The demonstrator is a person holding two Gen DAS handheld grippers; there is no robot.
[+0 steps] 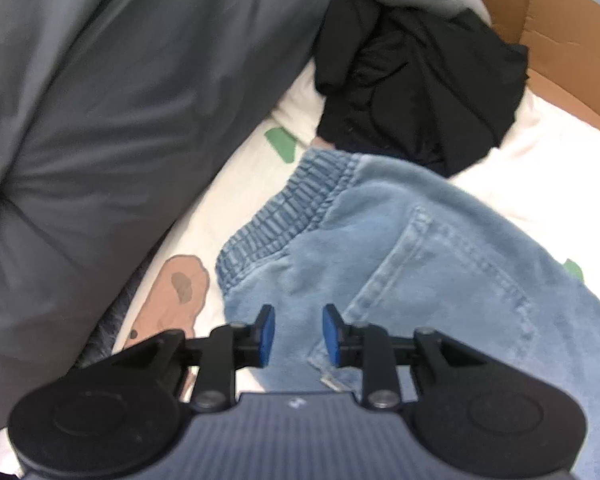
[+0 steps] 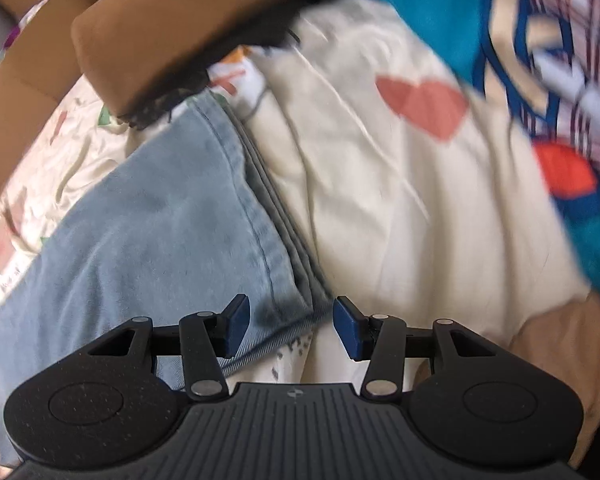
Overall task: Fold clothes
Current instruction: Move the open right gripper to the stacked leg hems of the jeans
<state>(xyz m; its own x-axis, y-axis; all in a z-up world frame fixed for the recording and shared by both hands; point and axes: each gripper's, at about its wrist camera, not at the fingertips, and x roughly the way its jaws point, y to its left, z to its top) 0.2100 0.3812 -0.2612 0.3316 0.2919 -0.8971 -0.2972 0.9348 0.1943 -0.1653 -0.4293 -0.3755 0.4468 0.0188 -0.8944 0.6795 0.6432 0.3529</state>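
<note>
Jeans (image 1: 420,248) lie flat on the patterned bedsheet (image 2: 380,200), waistband near a black garment (image 1: 420,88); soft, fairly heavy denim, probably best gripped at waistband or hem. Left gripper (image 1: 299,334) hovers above the seat, jaws apart, empty. Right gripper (image 2: 291,327) jaws apart, straddling the hem corner without pinching.
</note>
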